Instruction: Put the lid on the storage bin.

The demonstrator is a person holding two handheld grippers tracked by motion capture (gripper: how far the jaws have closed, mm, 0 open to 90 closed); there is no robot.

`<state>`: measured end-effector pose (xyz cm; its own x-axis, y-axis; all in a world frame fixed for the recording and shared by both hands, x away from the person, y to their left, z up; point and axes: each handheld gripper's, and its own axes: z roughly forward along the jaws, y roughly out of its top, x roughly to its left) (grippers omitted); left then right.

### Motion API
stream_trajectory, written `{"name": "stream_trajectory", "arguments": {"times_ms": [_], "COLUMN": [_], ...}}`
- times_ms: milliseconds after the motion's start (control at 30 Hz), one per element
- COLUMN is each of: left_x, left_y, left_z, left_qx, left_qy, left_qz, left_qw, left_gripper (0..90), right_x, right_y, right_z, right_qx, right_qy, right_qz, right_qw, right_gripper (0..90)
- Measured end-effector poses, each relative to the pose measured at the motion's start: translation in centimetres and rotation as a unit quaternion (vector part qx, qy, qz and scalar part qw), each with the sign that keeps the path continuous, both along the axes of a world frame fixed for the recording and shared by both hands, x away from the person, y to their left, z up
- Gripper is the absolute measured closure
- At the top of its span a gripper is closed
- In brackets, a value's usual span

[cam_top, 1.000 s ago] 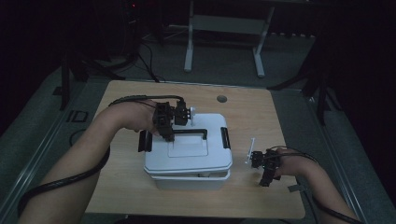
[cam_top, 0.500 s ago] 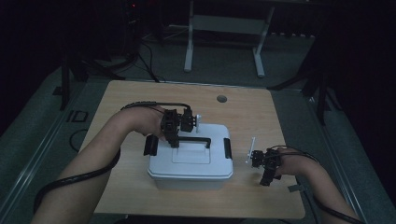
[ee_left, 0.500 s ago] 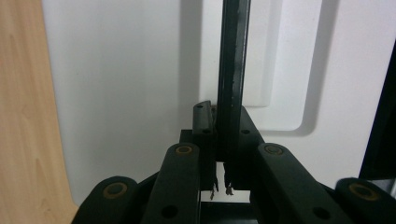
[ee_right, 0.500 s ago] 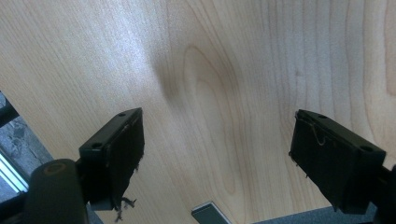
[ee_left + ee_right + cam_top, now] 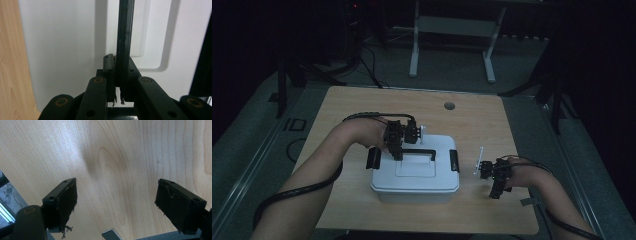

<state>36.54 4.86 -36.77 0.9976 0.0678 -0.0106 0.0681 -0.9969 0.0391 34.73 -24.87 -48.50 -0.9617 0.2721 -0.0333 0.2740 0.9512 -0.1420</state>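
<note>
- Box [image 5: 414, 172]: white, lidded, sits mid-table [image 5: 362, 107], black latch at each end.
- Handle [image 5: 124, 37]: black bar on the lid, pinched in the left gripper [image 5: 117, 75].
- Right gripper [image 5: 115, 202]: jaws wide apart, nothing between, over bare wood right of the box.

The box [image 5: 414, 177] in the middle looks like smooth white plastic. Its handle [image 5: 124, 37] is dark and a bit shiny. The table [image 5: 120, 157] is light wood with wavy grain.

White lidded box [image 5: 414, 175], black handle [image 5: 418, 152]
</note>
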Motion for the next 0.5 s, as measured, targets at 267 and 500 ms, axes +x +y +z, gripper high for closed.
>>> {"name": "stream_trajectory", "arguments": {"times_ms": [267,500], "left_x": [0.22,0.24], "left_y": [0.04,0.03], "left_z": [-0.34,-0.33], "left_qx": [0.001,0.001], "left_qy": [0.006,0.007], "left_qz": [0.002,0.003], "left_qw": [1.0000,1.0000], "left_gripper": [83.3,83.0], "right_x": [-0.04,-0.08], "right_y": [-0.07,-0.09], "right_z": [-0.16,-0.19], "right_qx": [-0.003,-0.002], "right_qy": [0.001,0.001], "right_qz": [0.000,0.000], "right_qw": [1.0000,1.0000], "right_gripper": [17.2,17.2]}}
